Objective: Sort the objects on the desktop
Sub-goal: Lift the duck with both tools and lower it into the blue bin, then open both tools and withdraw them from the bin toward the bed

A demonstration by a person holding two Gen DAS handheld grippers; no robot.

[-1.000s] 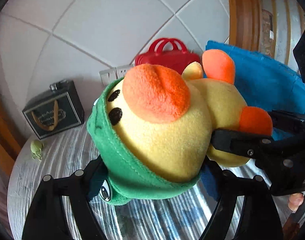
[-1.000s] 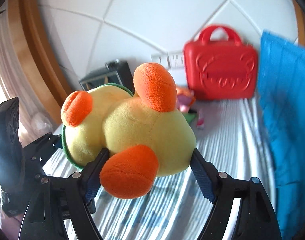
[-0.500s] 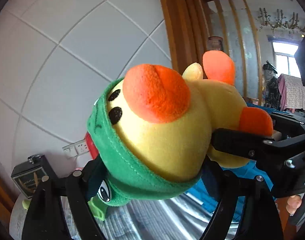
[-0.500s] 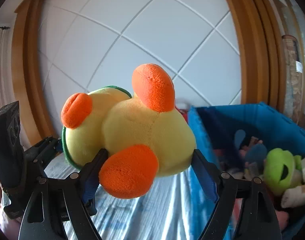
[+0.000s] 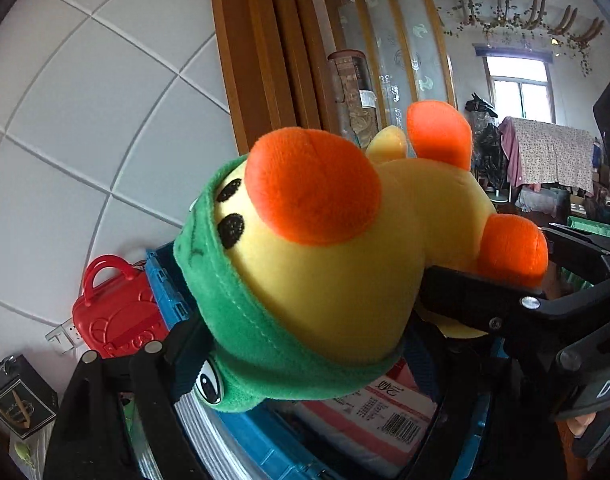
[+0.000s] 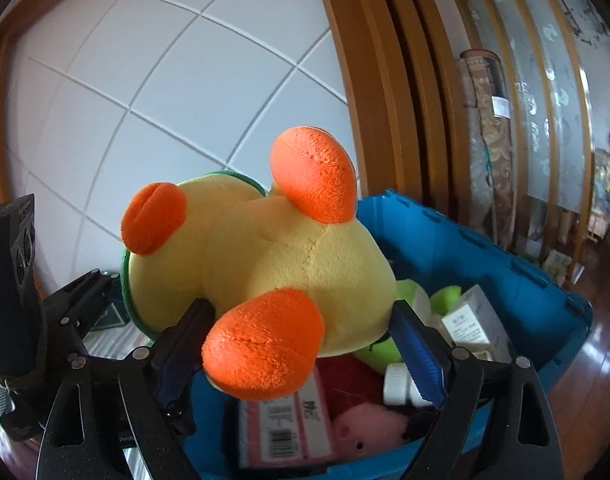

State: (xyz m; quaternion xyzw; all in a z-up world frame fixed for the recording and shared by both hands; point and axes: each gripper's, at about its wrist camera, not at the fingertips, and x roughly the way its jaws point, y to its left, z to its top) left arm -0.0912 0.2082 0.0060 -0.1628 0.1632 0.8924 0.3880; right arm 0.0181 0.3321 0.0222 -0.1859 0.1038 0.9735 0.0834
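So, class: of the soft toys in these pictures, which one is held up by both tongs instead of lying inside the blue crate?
The yellow duck plush with the green hood: unlike the pink plush and green plush lying in the blue crate, it hangs above them.

The plush duck (image 6: 265,264) is held above the open bin (image 6: 485,264), its head between the fingers of the left claw (image 5: 305,360) and its body between those of the right claw (image 6: 301,344). Boxes (image 6: 469,320) and soft toys (image 6: 365,428) are piled in the bin. A small case (image 5: 117,312) is set left of the bin, against the tiled wall (image 5: 85,140).
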